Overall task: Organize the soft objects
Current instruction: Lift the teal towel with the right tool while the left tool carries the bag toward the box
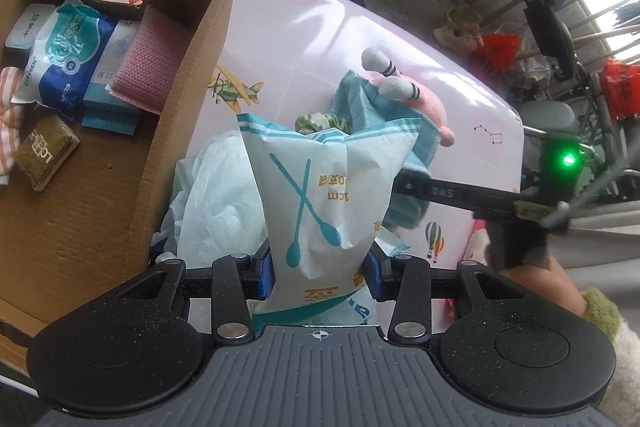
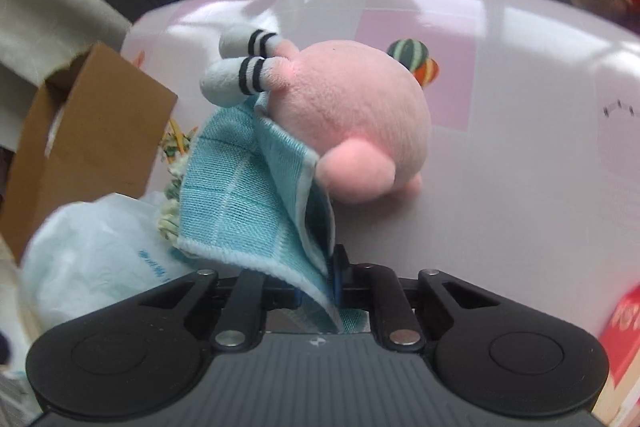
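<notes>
We hold the swab packet clamped in the left claw beside the cardboard box, right claw pinching the blue cloth; lift slowly so the pink plush slides off.

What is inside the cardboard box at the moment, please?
In the box: a blue wipes pack, a pink sponge, a brown packet, flat blue-white packs and striped cloth. Anything beneath these is covered.
</notes>
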